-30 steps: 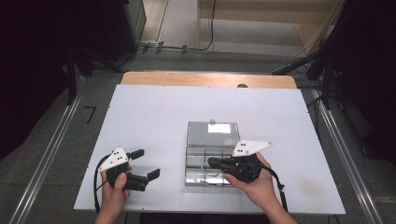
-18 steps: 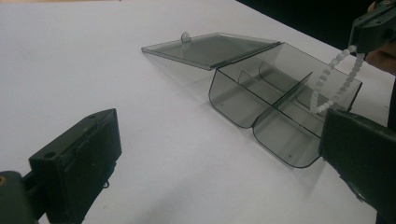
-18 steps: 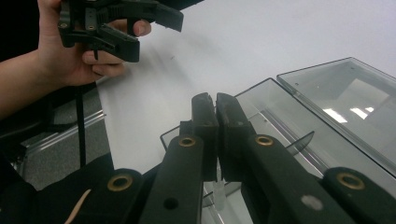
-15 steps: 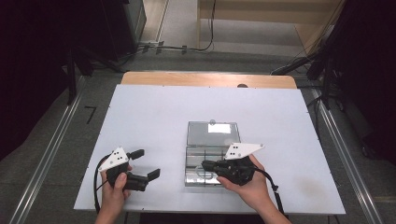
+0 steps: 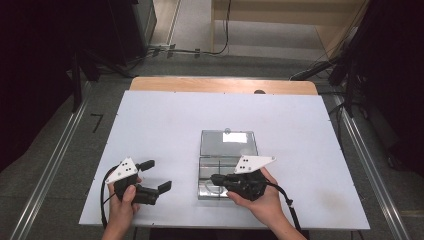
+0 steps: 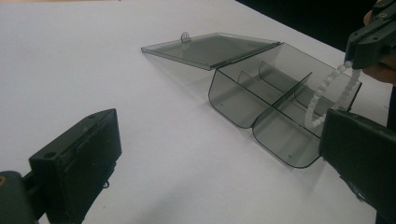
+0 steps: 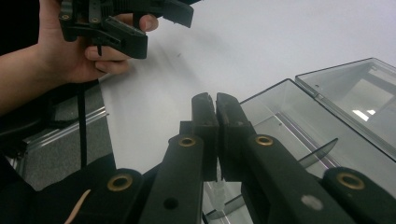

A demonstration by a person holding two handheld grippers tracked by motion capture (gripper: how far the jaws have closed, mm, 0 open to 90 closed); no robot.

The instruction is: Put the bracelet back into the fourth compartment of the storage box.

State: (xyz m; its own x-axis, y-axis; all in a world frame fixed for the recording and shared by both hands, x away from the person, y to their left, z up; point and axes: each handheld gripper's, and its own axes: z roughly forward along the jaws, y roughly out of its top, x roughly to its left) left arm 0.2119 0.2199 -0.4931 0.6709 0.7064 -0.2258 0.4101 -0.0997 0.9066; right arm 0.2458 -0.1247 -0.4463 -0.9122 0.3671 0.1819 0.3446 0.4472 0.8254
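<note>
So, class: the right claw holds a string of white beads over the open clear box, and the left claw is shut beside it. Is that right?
Not quite. The left claw is open, not shut: the high view shows its jaws standing well apart with nothing between them. The rest holds: the right claw is shut on the string of white beads, which hangs over the open clear box, as the left gripper view shows.

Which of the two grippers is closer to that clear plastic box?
The right. The right gripper is over the near part of the open compartment box, holding a white bead string that dangles into it. The left gripper sits apart on the table, to the box's left, jaws open.
</note>
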